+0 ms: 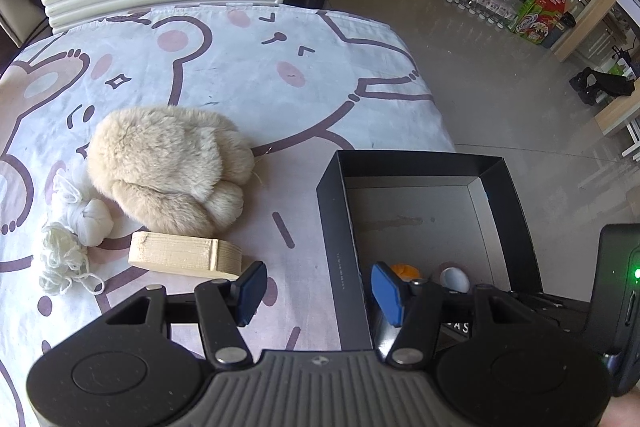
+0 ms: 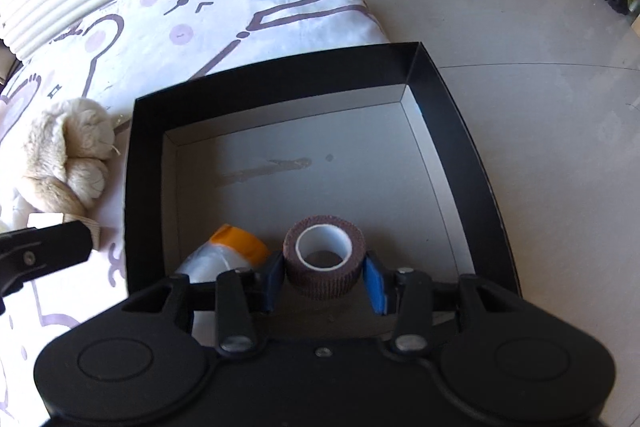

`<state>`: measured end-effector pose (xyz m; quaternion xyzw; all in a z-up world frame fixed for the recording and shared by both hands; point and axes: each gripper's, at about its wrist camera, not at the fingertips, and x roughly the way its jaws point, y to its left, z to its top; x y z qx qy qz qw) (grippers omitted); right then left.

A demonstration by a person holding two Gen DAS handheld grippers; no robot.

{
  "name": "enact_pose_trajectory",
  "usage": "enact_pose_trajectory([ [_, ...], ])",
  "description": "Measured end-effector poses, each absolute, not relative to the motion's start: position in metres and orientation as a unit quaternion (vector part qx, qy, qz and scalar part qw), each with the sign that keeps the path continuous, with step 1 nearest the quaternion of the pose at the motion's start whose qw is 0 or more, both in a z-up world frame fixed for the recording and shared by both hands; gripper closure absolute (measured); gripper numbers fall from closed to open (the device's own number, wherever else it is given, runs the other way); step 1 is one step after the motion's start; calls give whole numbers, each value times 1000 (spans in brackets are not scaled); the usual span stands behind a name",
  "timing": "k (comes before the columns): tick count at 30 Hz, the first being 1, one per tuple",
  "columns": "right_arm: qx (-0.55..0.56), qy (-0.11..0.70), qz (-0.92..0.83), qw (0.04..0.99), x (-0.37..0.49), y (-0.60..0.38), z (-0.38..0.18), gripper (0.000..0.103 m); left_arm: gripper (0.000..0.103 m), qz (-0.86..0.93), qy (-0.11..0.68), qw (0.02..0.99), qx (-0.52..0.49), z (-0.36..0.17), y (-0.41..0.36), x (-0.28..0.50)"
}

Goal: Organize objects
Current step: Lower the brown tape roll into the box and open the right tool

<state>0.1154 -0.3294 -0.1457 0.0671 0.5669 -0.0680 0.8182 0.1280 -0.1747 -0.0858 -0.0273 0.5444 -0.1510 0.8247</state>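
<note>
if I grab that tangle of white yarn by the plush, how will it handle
The yarn is a loose tangle of thin strands, so it probably goes floppy and trails. It looks light. Strands may snag the knotted cloth lying against it.

Fluffy fur bunny point(image 1: 168, 167) left of the claw, matt black cardboard box point(image 2: 448, 131), rough brown fabric tape roll point(image 2: 324, 259), glossy tile floor point(image 2: 520, 7).

Black box point(image 2: 152, 167); brown tape roll point(image 2: 324, 273); beige plush point(image 1: 168, 167).

brown tape roll point(image 2: 324, 261) upright over black box point(image 2: 460, 131)
</note>
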Motion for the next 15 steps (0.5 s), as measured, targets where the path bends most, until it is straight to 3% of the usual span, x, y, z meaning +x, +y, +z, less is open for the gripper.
enact_pose_trajectory([
  [3, 71, 571, -76, 814, 113, -335, -141, 39, 44, -148, 546, 824, -26, -88, -175, 129],
  [4, 81, 569, -80, 814, 112, -338, -137, 39, 44, -147, 547, 824, -25, -88, -176, 129],
  [12, 291, 556, -47, 777, 102, -366, -128, 49, 44, -132, 544, 828, -28, -87, -173, 133],
  [15, 311, 579, -25, 753, 107, -355, -141, 50, 44, -130, 545, 828, -29, -88, -171, 133],
])
